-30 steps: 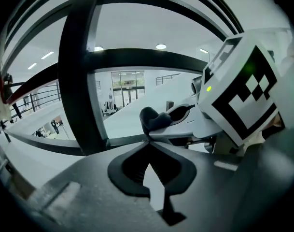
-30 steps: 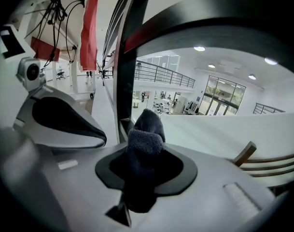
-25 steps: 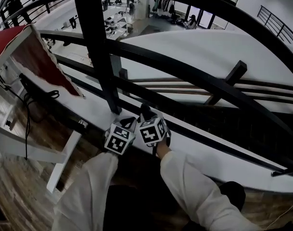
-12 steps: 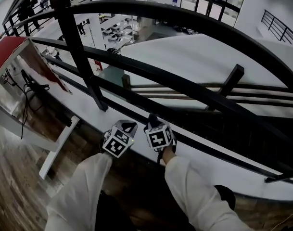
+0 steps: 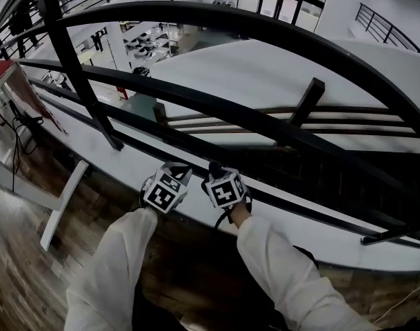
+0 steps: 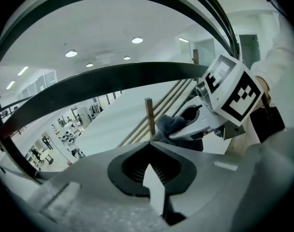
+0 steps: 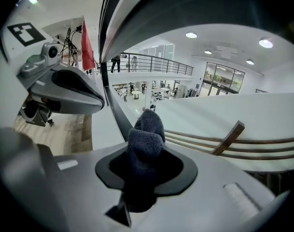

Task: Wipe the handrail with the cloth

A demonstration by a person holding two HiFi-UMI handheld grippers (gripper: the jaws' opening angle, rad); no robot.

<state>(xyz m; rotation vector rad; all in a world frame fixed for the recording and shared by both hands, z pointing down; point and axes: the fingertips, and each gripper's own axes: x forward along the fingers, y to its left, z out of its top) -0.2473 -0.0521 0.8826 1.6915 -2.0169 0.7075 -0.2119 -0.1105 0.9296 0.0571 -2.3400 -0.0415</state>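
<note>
The black handrail (image 5: 265,29) curves across the top of the head view, with thinner black rails (image 5: 216,116) under it. My two grippers hang side by side low by the bottom rail, well below the handrail. My right gripper (image 5: 211,167) is shut on a dark blue-grey cloth (image 7: 146,137), which bulges out between its jaws. The cloth (image 6: 171,126) also shows in the left gripper view, in the right gripper's jaws. My left gripper (image 5: 179,169) is shut with nothing in it, just left of the right one. The handrail (image 7: 185,13) arches overhead in the right gripper view.
A black upright post (image 5: 75,74) stands to the left. Further left are a red-topped white stand (image 5: 6,81), dangling cables (image 5: 20,126) and a white leg (image 5: 61,202) on the wood floor (image 5: 16,274). Beyond the railing is a drop to a lower hall and stair rails (image 5: 303,105).
The post and the red-topped stand have slid left in the head view as the view shifts right along the railing. Both grippers stay close together, the cloth still held.
</note>
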